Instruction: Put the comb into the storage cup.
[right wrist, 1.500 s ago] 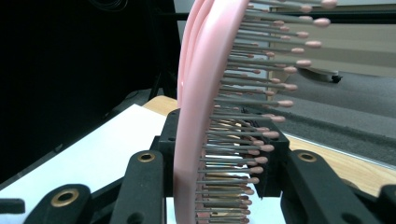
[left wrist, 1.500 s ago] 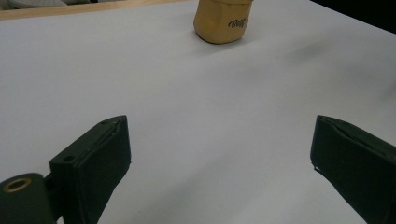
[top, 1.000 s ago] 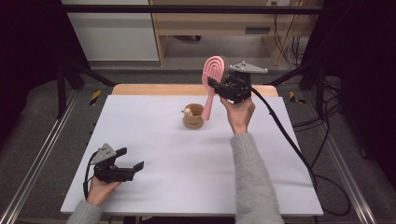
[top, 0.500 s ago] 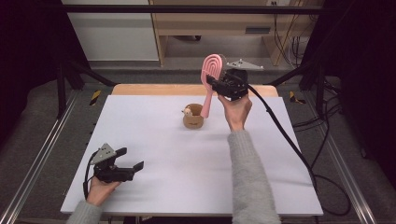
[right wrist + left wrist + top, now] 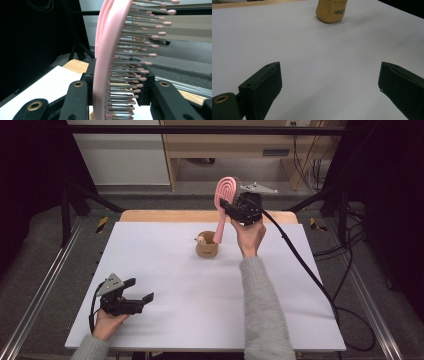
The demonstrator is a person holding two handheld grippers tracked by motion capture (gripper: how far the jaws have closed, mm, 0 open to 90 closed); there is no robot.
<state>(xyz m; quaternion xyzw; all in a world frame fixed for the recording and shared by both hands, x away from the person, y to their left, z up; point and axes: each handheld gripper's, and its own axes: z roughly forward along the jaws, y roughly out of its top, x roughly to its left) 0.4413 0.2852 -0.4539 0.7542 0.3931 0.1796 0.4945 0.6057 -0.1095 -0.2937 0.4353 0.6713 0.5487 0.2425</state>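
Two grippers — right gripper (image 5: 231, 206) clamps the pink hairbrush (image 5: 223, 195) above the cup (image 5: 207, 247); left gripper (image 5: 142, 292) gapes empty.

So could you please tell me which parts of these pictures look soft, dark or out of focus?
High view: the surroundings are dark, the white table evenly lit. Left gripper view: the near fingers are soft, the tan cup fairly sharp. Right gripper view: the pink hairbrush is close and slightly blurred, left background black.
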